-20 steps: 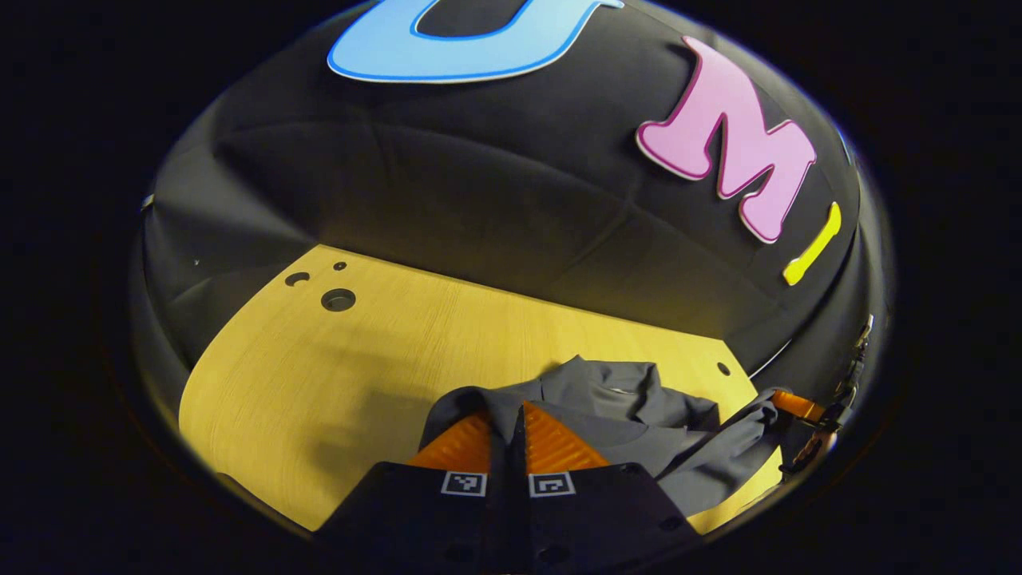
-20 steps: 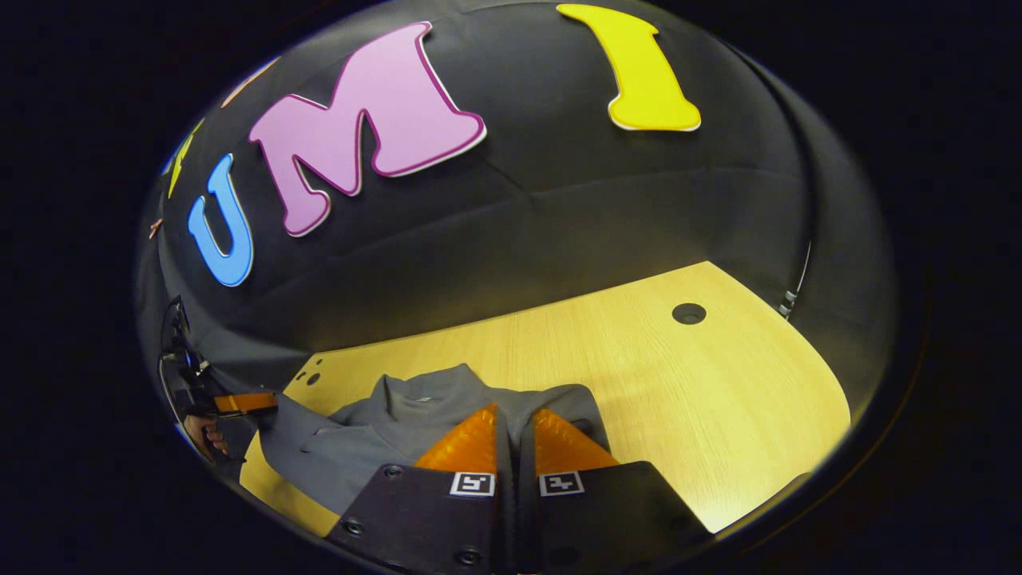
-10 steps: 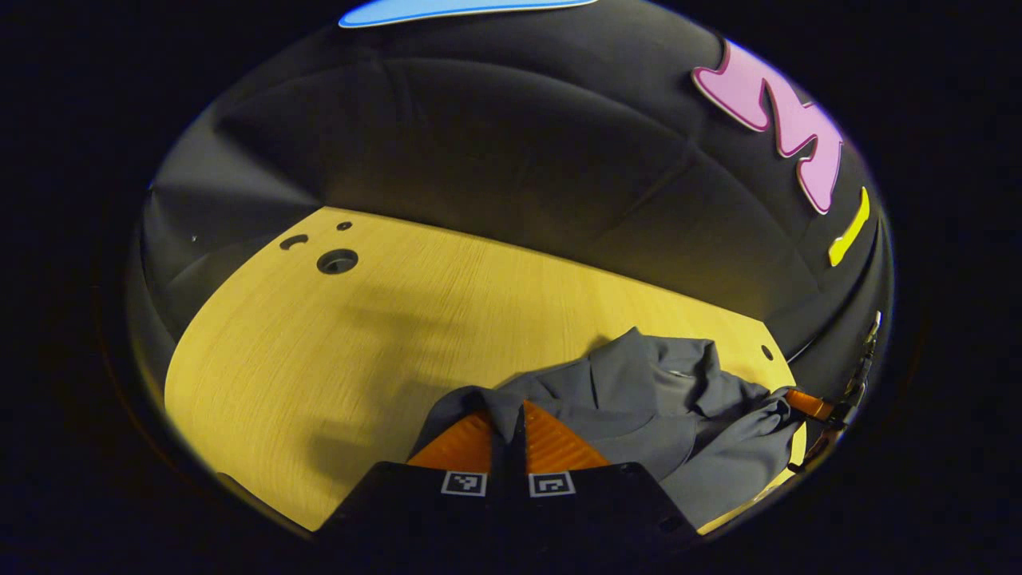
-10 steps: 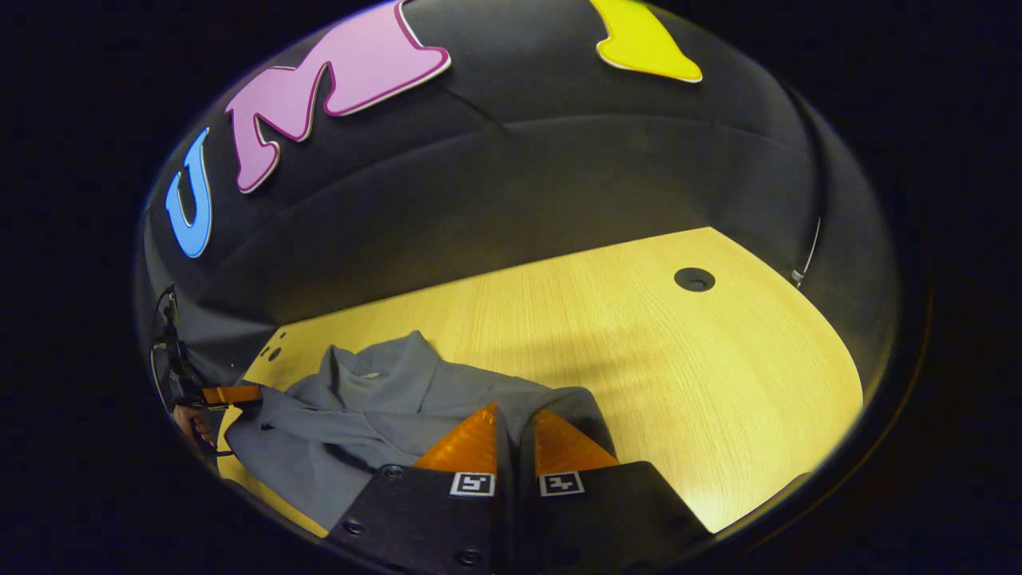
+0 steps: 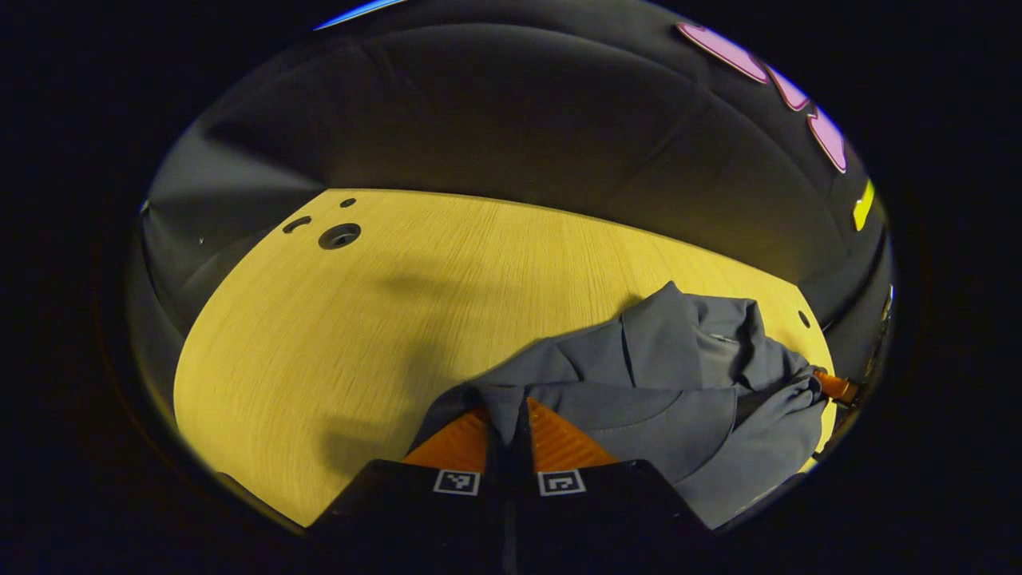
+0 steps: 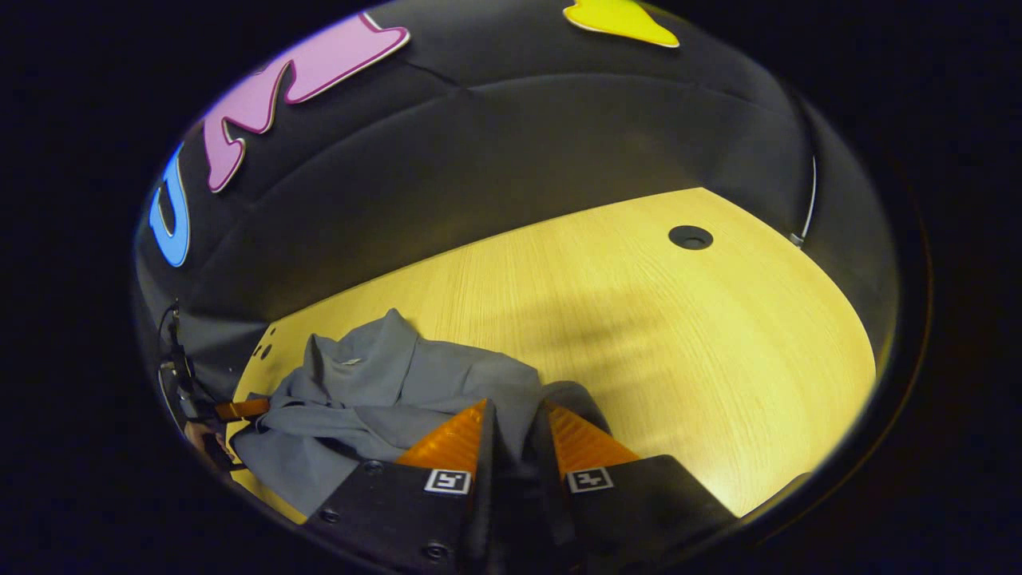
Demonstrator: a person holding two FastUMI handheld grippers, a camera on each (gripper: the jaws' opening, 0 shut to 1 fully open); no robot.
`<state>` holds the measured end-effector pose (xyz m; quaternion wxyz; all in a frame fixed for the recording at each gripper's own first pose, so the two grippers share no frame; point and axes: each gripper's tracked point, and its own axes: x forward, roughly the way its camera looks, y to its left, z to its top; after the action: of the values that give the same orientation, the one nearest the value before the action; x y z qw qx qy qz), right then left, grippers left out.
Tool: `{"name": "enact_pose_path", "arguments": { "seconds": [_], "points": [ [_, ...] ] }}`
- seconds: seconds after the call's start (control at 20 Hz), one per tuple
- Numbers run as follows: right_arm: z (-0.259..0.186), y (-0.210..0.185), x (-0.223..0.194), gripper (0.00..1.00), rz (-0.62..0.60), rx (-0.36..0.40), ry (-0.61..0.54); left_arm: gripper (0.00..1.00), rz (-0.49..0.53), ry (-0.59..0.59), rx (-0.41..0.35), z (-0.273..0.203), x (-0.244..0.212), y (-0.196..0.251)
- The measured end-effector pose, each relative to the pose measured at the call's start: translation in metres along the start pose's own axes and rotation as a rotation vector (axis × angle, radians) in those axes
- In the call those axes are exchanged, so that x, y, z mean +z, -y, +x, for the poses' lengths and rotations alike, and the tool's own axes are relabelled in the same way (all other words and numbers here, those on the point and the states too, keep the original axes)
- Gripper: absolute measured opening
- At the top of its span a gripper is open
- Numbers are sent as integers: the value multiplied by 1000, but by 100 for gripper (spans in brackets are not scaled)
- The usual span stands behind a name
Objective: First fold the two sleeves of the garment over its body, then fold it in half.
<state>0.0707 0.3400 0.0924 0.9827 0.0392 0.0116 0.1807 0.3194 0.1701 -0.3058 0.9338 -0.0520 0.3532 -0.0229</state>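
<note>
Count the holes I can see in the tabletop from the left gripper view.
4: three clustered at the far left corner, a large round one, a small one and a slot; one small hole at far right beside the garment, which may hide others.

The garment point(image 5: 663, 399) is showing as soft matt grey cloth, creasing into loose folds at the lower right of the left gripper view. The table point(image 5: 335, 335) is presenting a light wood-grain surface with a faint sheen. The booth wall point(image 6: 519, 160), across the upper frame, is appearing as matt cloth, wrinkling slightly.
</note>
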Motion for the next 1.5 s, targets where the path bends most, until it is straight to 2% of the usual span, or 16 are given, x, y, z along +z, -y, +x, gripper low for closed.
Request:
{"name": "enact_pose_path", "arguments": {
  "seconds": [0.15,0.2,0.25,0.3,0.35,0.4,0.45,0.5,0.55,0.75,0.85,1.1,1.2,1.25,1.3,1.5],
  "points": [
    [-16,7,3,44,-36,-26,-4,32,8,3,16,-10,2,0],
    [-24,8,2,59,-44,-28,-10,42,0,8,17,-16,4,-1],
    [-32,7,5,62,-51,-32,-7,51,-9,17,17,-24,7,-1],
    [-40,6,9,61,-60,-29,3,56,-13,32,13,-33,10,-1],
    [-50,3,14,72,-71,-24,15,65,-11,51,8,-43,14,-1],
    [-61,-3,19,65,-85,-8,32,73,-3,73,-1,-54,17,0],
    [-70,-9,22,74,-105,9,47,82,9,100,-3,-67,21,1],
    [-81,-13,22,77,-129,22,52,85,19,130,-11,-80,24,2],
    [-92,-16,22,77,-152,29,52,94,26,158,-29,-95,26,7],
    [-144,-41,31,81,-189,69,120,95,73,220,-81,-151,22,20],
    [-170,-57,34,87,-214,92,163,95,95,256,-104,-184,15,30],
    [-234,-98,26,94,-280,146,241,96,137,316,-156,-257,-19,55],
    [-254,-115,17,94,-288,178,255,96,121,332,-185,-280,-34,65],
    [-262,-123,12,95,-292,195,262,91,112,337,-190,-292,-41,66],
    [-269,-129,7,95,-293,207,259,96,106,343,-191,-302,-46,66],
    [-291,-149,-24,96,-282,250,205,96,69,355,-187,-331,-70,60]
  ]
}}
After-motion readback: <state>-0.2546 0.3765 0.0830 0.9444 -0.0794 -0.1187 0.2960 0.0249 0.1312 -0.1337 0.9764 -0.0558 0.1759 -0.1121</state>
